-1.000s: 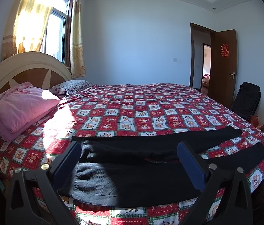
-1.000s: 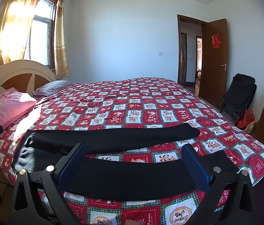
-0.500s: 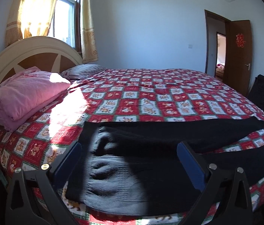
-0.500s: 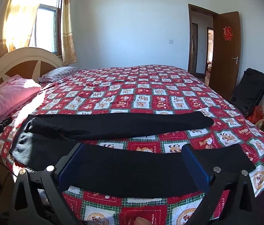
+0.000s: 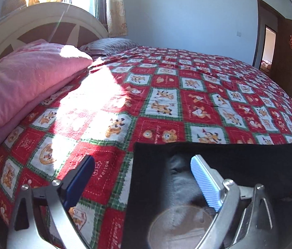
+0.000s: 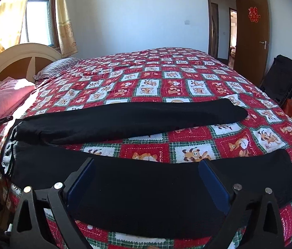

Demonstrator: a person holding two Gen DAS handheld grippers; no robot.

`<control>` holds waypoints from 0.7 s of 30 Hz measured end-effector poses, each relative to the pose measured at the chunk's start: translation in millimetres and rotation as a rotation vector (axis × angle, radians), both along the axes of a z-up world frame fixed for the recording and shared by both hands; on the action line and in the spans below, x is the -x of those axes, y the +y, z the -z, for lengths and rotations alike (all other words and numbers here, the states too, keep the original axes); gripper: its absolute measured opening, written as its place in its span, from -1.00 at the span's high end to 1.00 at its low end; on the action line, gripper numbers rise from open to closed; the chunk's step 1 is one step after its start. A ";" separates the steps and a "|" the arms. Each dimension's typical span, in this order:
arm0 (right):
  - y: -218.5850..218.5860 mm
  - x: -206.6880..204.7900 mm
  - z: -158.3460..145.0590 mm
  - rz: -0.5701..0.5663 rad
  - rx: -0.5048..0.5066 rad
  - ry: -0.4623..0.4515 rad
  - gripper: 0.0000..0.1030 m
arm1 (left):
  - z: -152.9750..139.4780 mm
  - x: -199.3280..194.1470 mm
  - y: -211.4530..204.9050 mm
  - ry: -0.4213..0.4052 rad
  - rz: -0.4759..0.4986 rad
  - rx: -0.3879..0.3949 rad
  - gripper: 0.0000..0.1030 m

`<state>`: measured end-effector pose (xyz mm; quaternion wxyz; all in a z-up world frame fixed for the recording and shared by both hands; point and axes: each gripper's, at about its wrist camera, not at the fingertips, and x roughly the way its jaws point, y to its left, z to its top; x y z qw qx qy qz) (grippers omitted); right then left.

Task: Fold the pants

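At the bottom of the left wrist view the left hand-held gripper [image 5: 143, 183] has its jaws wide apart and closing, the left pad over the quilt and the right pad over the waist end of the pants [image 5: 218, 166]; nothing is pinched yet. At the bottom of the right wrist view the right hand-held gripper [image 6: 146, 184] is likewise apart and closing, both pads over the near leg, with cloth between them but not pressed.

The pants [image 6: 129, 120] are black, soft and limp (a knitted, ribbed cloth by the look of the waist). I judge them light, not slippery and not fragile; they will sag and drag on the quilt if lifted by one point only. The sensible holds are the edges: the waistband corner at the lower left of the right wrist view, and the near leg well along toward its cuff at the lower right, so that the leg lifts as one flat strip.

Counted: one pair of pants, two legs spread in a V across the near edge of the bed [image 6: 166, 76]. Farther up the frame, one folded pink blanket [image 5: 27, 78] at the left, one striped pillow [image 6: 61, 66], one headboard [image 5: 42, 25], one window, one open door [image 6: 251, 27].
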<state>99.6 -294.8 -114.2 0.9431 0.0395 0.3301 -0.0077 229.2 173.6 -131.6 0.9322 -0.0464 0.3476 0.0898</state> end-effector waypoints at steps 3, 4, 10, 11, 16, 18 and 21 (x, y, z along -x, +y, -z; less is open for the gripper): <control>-7.5 -19.6 3.4 -0.005 0.001 0.042 -0.63 | 12.0 -19.5 6.5 0.045 0.012 0.020 -0.59; -9.5 -25.3 4.4 -0.005 0.004 0.052 -0.60 | 14.9 -25.1 7.9 0.052 0.016 0.031 -0.56; -27.8 -60.3 7.3 0.004 0.003 0.090 -0.35 | 32.7 -49.6 12.6 0.116 0.062 0.110 0.07; -32.5 -65.9 7.8 0.009 0.005 0.095 -0.35 | 35.6 -51.4 12.8 0.121 0.065 0.116 0.08; -71.0 -96.3 4.7 0.071 -0.015 0.128 -0.34 | 38.3 -55.2 12.2 0.129 0.094 0.117 0.14; -95.6 -110.9 2.2 0.110 -0.044 0.146 -0.16 | 37.0 -56.3 10.2 0.128 0.113 0.104 0.25; -134.0 -132.7 -1.7 0.178 -0.066 0.166 -0.10 | 33.8 -56.6 6.0 0.119 0.164 0.124 0.69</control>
